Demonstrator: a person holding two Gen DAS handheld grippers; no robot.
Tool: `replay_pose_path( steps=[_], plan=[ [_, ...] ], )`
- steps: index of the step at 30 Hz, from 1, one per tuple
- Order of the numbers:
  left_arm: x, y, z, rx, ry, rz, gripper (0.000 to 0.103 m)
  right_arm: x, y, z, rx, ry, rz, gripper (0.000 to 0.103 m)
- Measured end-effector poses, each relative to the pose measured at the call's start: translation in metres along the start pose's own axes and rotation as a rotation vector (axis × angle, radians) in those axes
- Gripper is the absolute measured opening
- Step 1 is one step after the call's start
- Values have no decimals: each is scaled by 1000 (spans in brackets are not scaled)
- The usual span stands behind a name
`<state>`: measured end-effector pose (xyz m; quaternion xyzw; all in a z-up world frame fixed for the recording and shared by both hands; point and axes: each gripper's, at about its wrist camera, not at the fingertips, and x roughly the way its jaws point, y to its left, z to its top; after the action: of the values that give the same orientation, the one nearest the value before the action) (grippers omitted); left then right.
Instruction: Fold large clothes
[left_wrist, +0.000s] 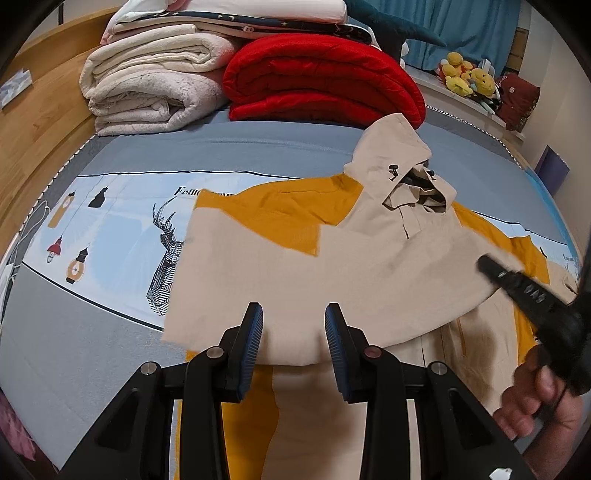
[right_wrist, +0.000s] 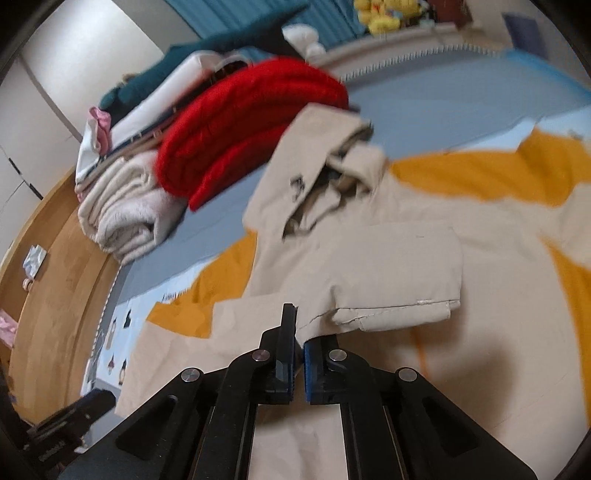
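Folding the sleeves in on the jacket

Lying flat on the bed (left_wrist: 240, 147), hood toward the far stacked blankets, the beige-and-mustard jacket (left_wrist: 351, 258) seems partway through its sleeve fold. One sleeve lies across the chest. The right gripper (right_wrist: 298, 339) has its jaws pressed nearly together on the edge of the sleeve cuff (right_wrist: 391, 314), seemingly carrying it inward. The left gripper (left_wrist: 293, 332) hovers with jaws wide apart over the near fabric fold, holding nothing. Next, probably: lay the cuff flat, release, then smooth. The person's right hand (left_wrist: 535, 398) grips its handle low at right.
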<state>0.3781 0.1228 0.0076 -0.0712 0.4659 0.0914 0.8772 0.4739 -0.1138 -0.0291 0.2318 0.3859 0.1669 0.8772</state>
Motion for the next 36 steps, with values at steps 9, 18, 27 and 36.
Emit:
replay_pose_path(
  steps=[9, 18, 27, 36],
  plan=[
    [5, -7, -1, 11, 12, -4, 31, -53, -25, 28, -88, -192, -167, 3],
    [17, -16, -4, 24, 46, -10, 33, -35, -97, 26, -27, -22, -360, 7],
    [30, -31, -7, 55, 72, 5, 36, -17, -164, 2, 253, 147, -390, 42],
    [42, -42, -9, 88, 93, 14, 38, -12, -199, -5, 370, 196, -384, 45]
  ],
)
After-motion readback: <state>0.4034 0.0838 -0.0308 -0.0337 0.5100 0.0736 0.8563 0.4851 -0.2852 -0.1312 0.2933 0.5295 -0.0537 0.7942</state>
